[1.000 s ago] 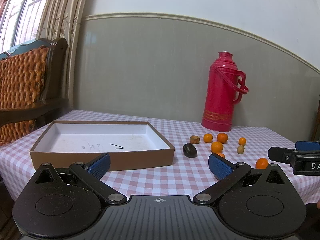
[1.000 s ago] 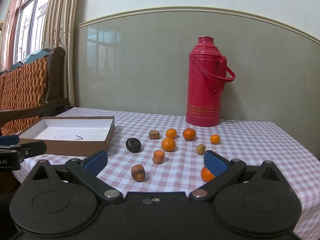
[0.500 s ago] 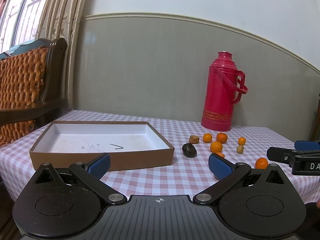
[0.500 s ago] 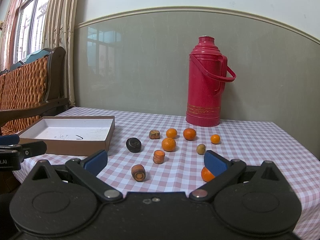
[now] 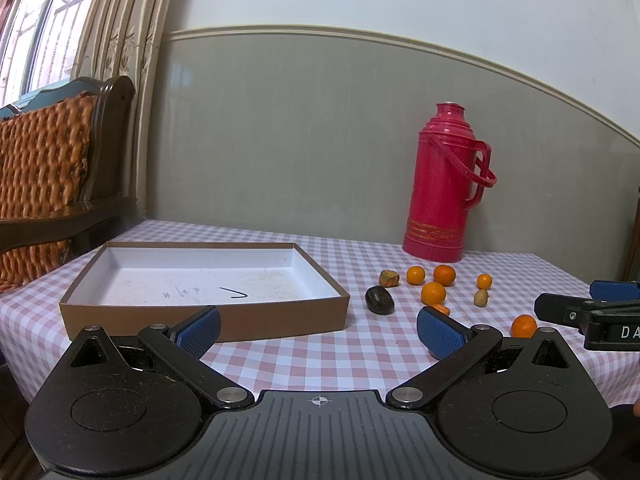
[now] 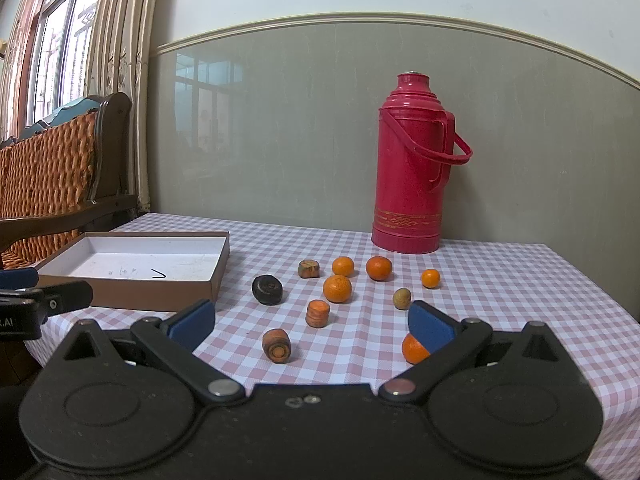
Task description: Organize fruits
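So we've got both grippers hovering low over the checked tablecloth [image 6: 500,276], left gripper [image 5: 318,330] and right gripper [image 6: 312,320] each spread wide with nothing between the blue pads. Fruits are scattered right of the brown box [image 5: 200,280]: small oranges [image 6: 337,289], a dark round one [image 6: 267,289], two carrot-looking chunks [image 6: 318,313]. One orange [image 6: 414,348] sits just behind our right pad, red thermos [image 6: 410,164] at the back

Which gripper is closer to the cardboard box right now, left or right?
Left. The left gripper hangs just in front of the cardboard box's near wall, open. The right gripper is off to the box's right, open over the scattered fruit.
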A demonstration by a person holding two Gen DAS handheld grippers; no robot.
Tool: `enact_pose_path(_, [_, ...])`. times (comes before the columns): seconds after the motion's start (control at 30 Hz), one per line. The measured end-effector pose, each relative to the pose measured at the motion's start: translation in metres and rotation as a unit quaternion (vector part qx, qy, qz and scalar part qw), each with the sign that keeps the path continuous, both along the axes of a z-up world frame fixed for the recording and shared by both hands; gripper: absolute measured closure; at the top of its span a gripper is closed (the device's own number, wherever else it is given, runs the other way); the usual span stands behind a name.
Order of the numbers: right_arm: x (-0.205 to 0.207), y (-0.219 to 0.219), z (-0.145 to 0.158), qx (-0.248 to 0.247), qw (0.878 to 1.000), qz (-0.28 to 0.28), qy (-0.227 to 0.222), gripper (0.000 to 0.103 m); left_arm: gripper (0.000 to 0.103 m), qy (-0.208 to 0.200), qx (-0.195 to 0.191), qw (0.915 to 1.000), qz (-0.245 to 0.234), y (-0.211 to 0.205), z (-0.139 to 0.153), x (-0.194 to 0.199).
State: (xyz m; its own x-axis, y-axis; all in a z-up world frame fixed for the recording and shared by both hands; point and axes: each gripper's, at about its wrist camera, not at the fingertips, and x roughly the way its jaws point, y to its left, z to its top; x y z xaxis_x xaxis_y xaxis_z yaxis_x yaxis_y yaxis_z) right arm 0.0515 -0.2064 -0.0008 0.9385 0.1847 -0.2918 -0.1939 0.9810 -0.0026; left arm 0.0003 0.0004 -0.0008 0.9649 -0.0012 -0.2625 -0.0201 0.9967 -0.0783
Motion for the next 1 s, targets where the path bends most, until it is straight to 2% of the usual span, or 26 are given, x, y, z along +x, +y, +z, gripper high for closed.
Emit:
enact_pose_path(0.43, [0.0, -0.001, 0.0, -0.003, 1.0, -0.018, -0.005, 0.006, 0.0, 0.001, -0.013, 0.9998, 0.017, 0.005, -0.001, -0.001])
enact_pose_path(0.63, [0.013, -0.005, 0.001, -0.016, 0.999, -0.019, 0.024, 0.006, 0.0, -0.002, 0.008, 0.9999, -0.009, -0.01, 0.002, 0.011])
enact_pose_path(0.8, [0.031, -0.015, -0.001, -0.017, 0.999, -0.035, 0.028, 0.009, 0.0, 0.003, 0.02, 0.9994, -0.03, -0.03, -0.001, 0.036])
enact_pose_path(0.87, [0.038, -0.019, -0.005, -0.028, 0.998, -0.044, 0.032, 0.011, 0.014, 0.007, 0.02, 0.9991, -0.038, -0.036, -0.004, 0.043])
enact_pose_path(1.0, [0.053, -0.032, -0.011, -0.037, 0.996, -0.067, 0.036, 0.013, 0.017, 0.022, 0.019, 0.9979, -0.057, -0.055, -0.014, 0.062])
